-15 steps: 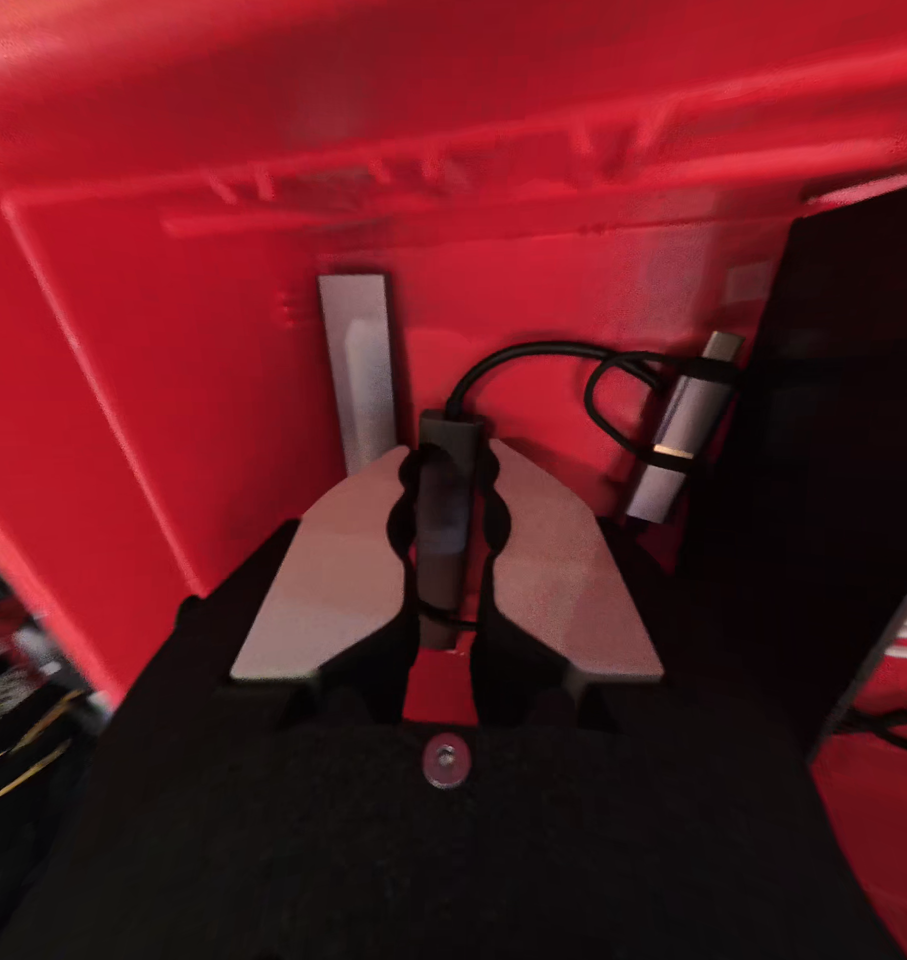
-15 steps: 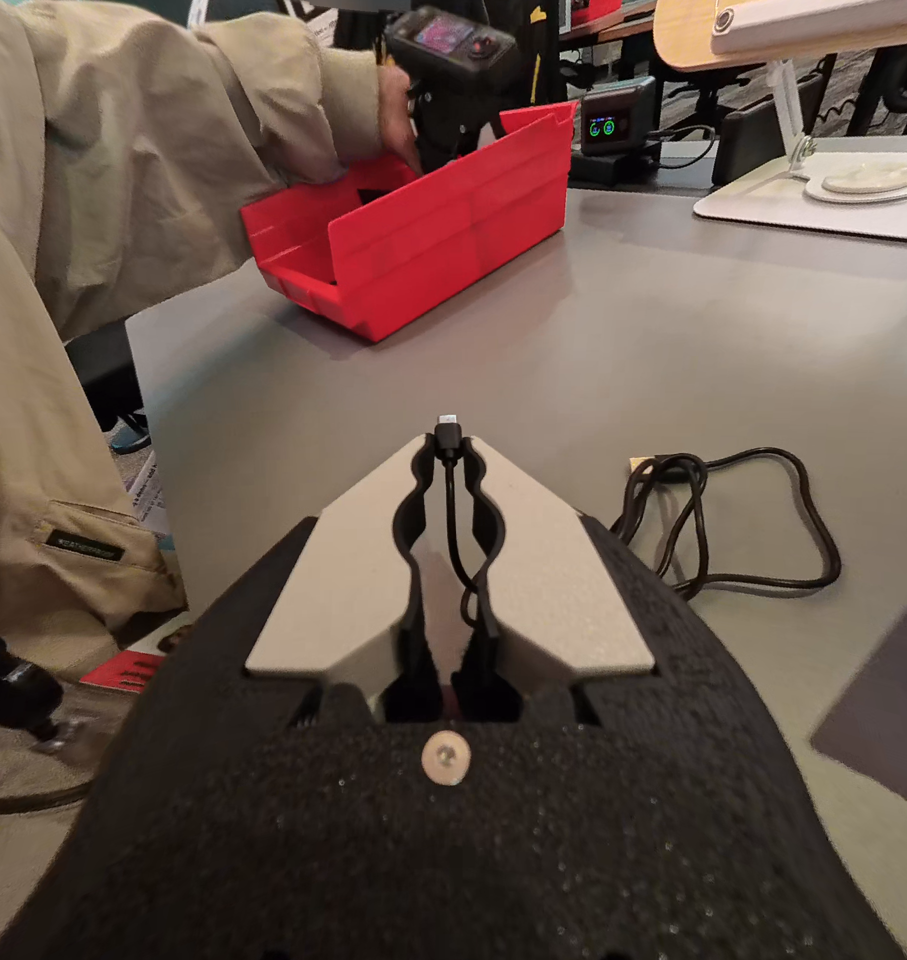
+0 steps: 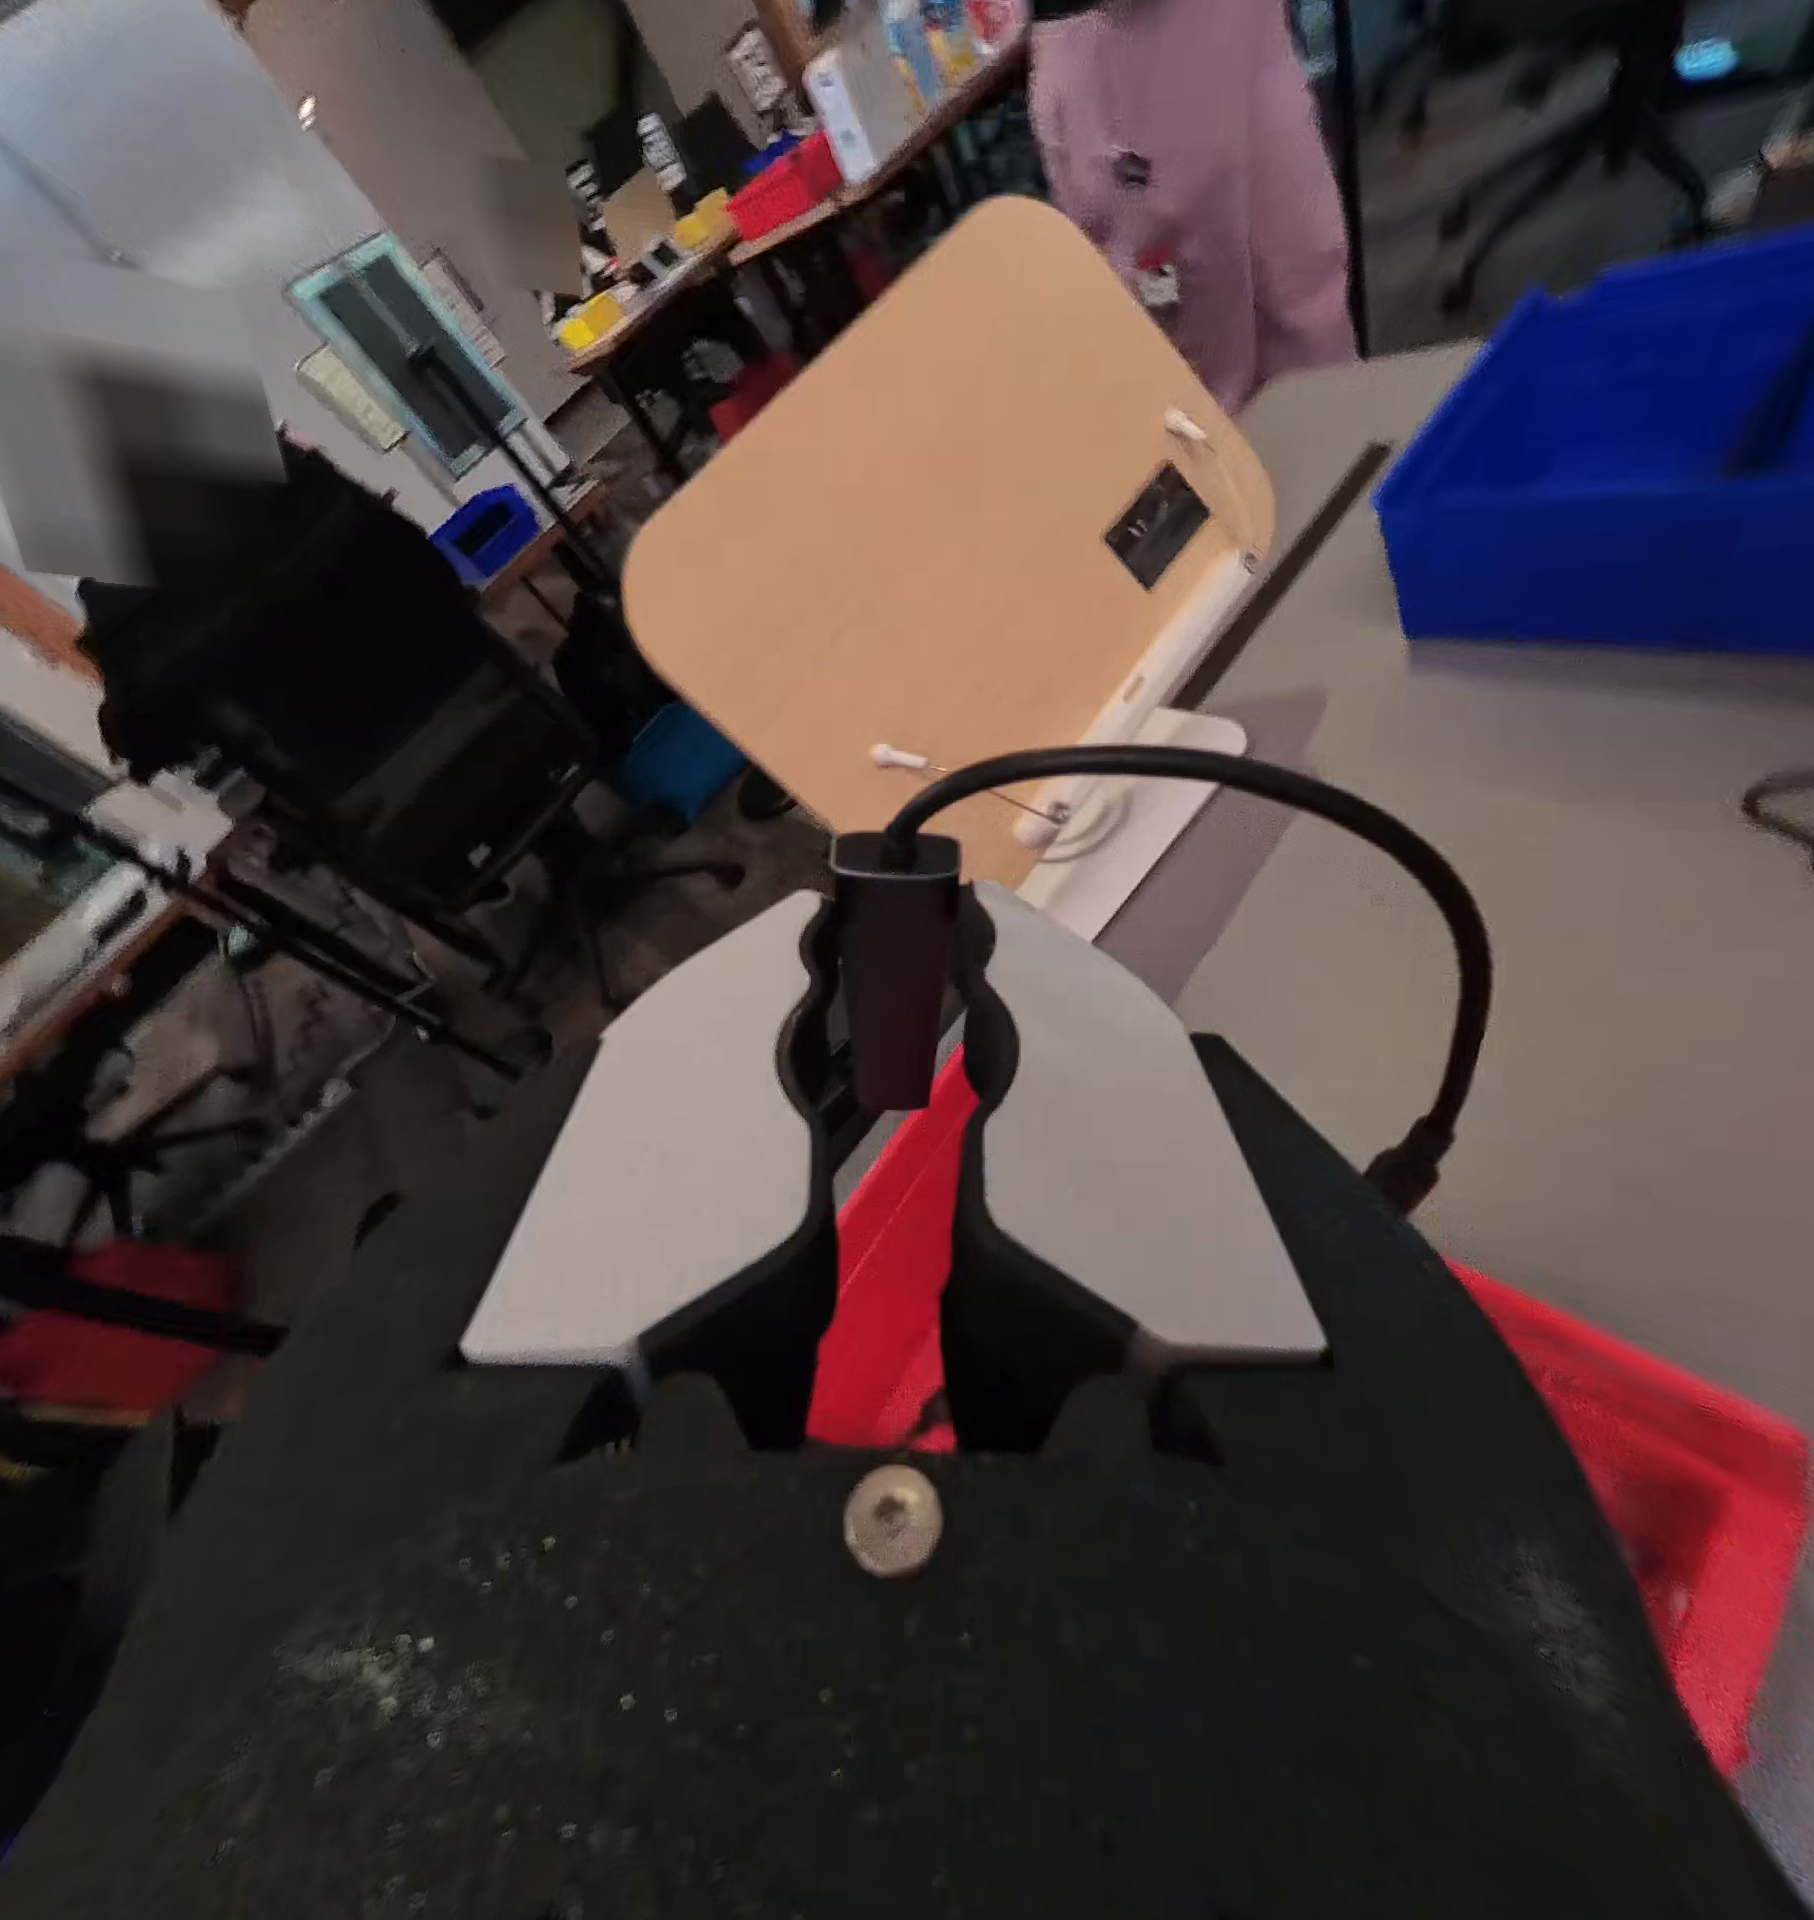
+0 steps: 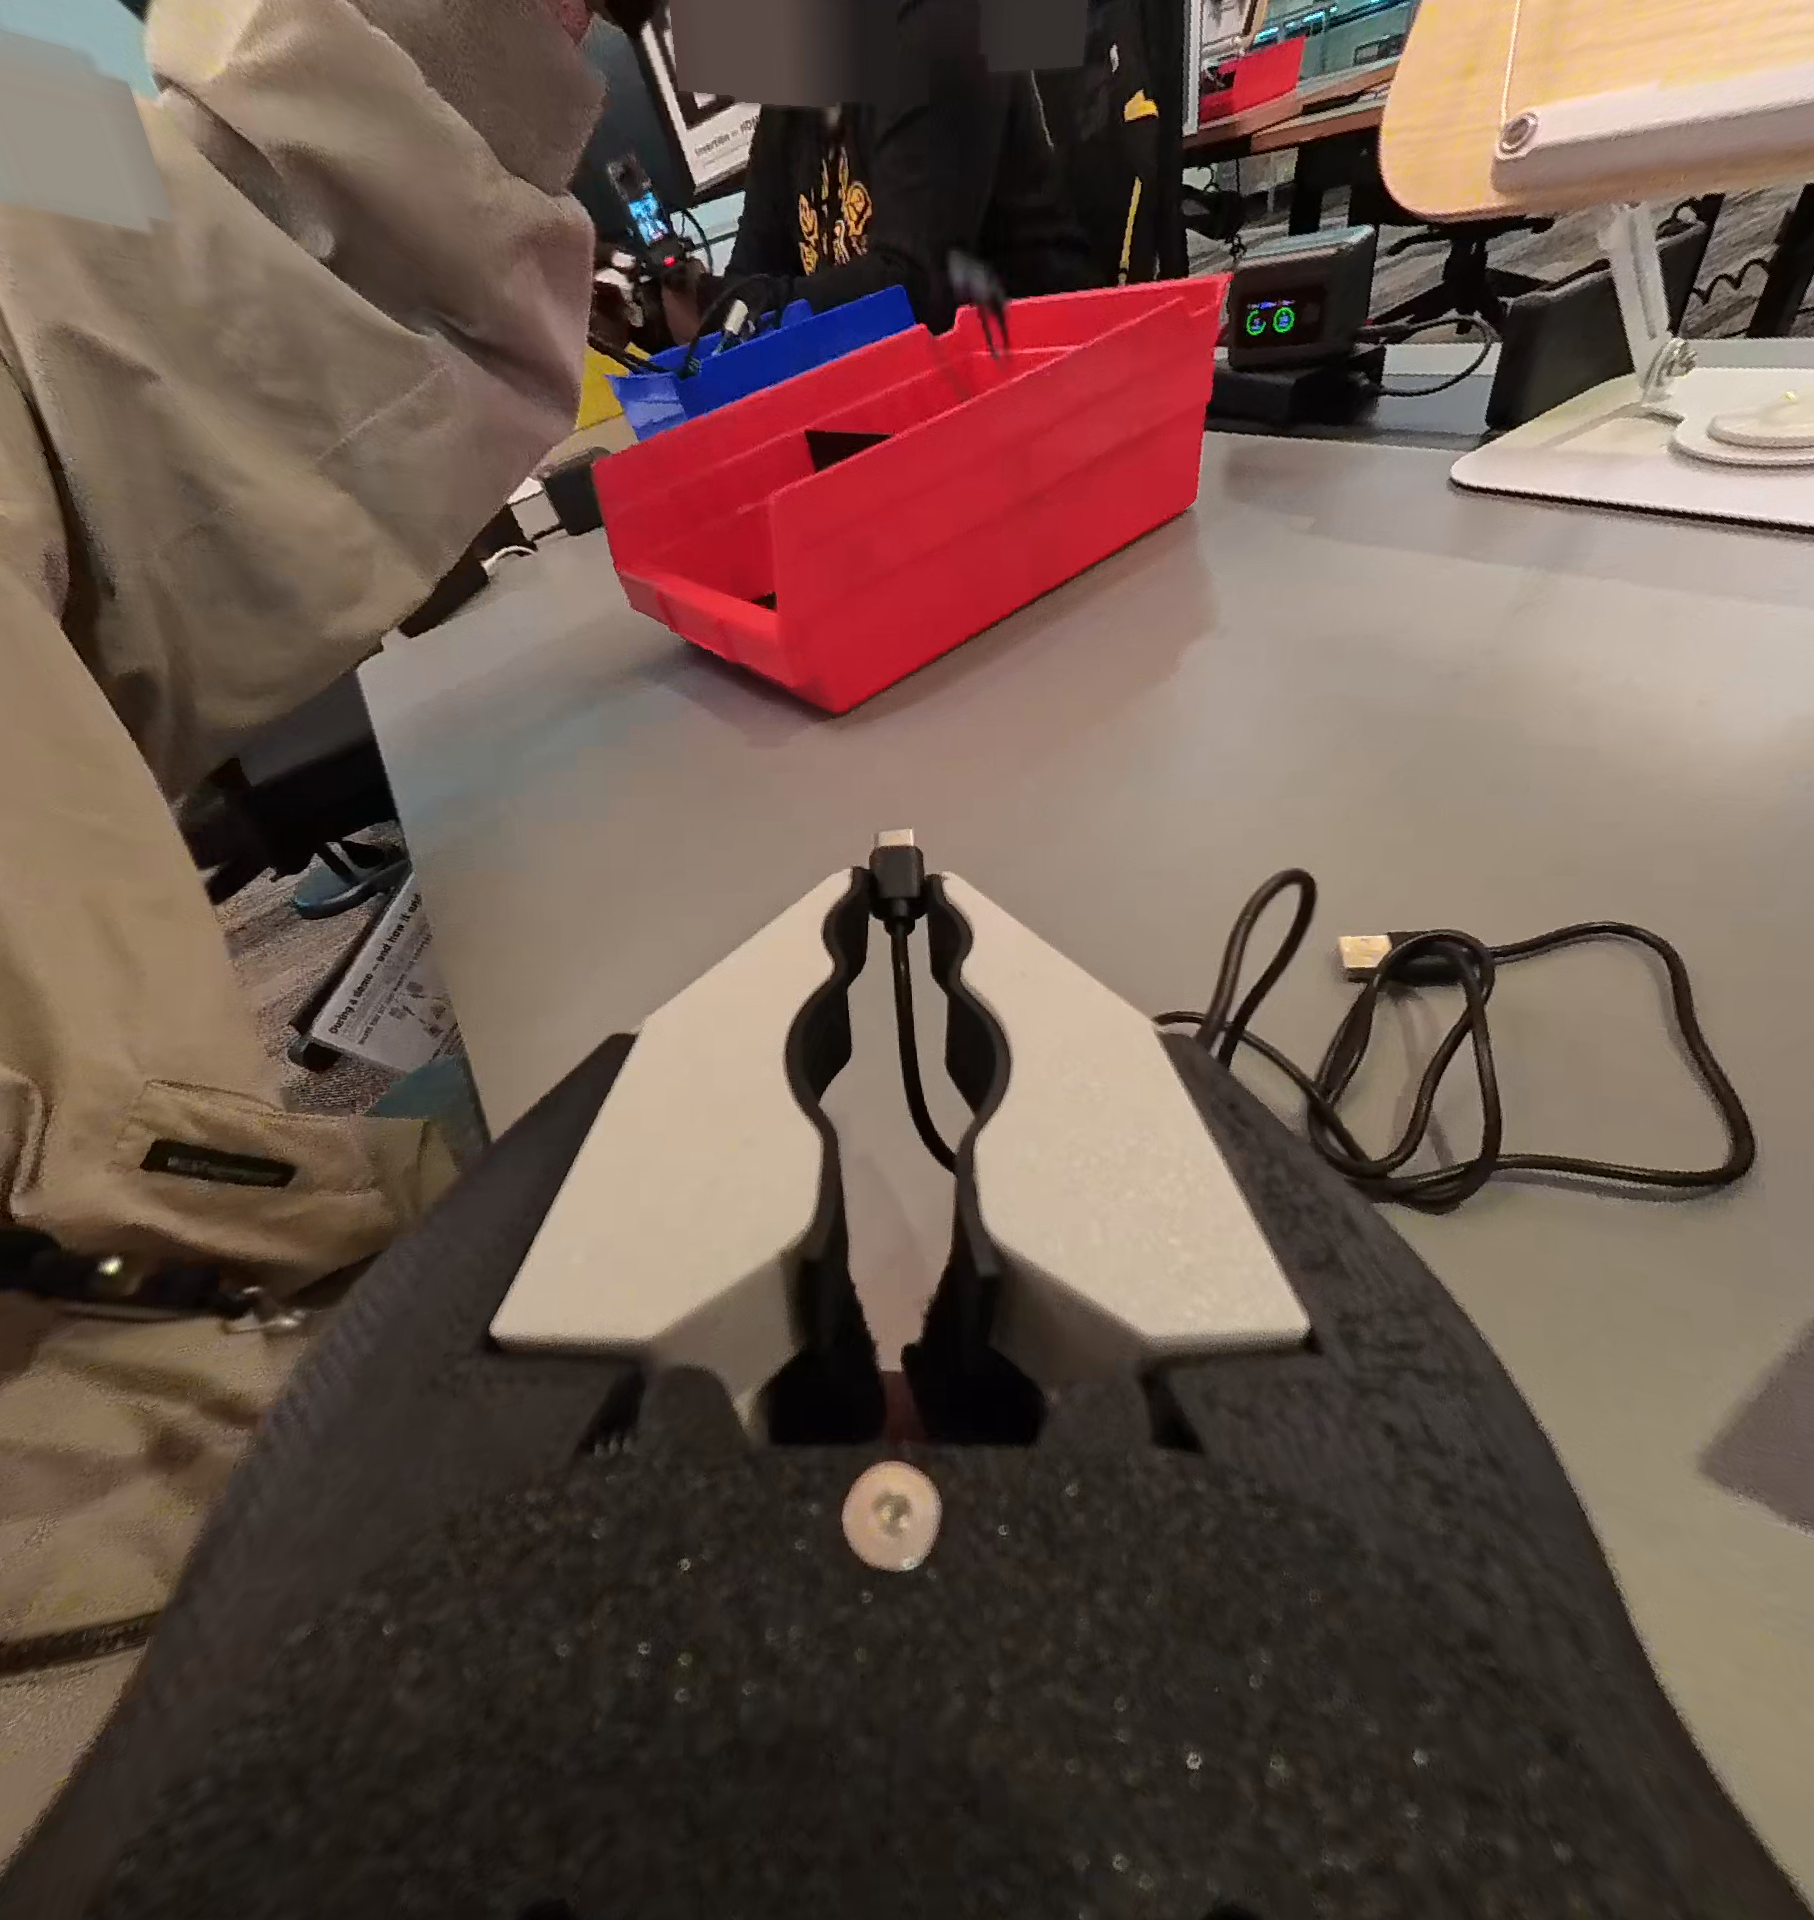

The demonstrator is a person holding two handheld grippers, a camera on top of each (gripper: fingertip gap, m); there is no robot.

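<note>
Left wrist view: left claw (image 3: 895, 935) clamps a dark adapter body (image 3: 892, 977), held in the air above the red bin (image 3: 1630, 1475). Its short black cable (image 3: 1402, 894) arcs right and ends in a plug at the claw's right edge. A blue bin (image 3: 1651, 457) sits on the grey table (image 3: 1568, 935) ahead-right; a tan board (image 3: 924, 540) on a white stand lies ahead.

Right wrist view: right claw (image 4: 898, 883) pinches a small black connector (image 4: 897, 868), metal tip protruding forward. The loose cable coil (image 4: 1485, 1049) lies on the table just right. Bare table separates the claw from the red bin, well ahead.
</note>
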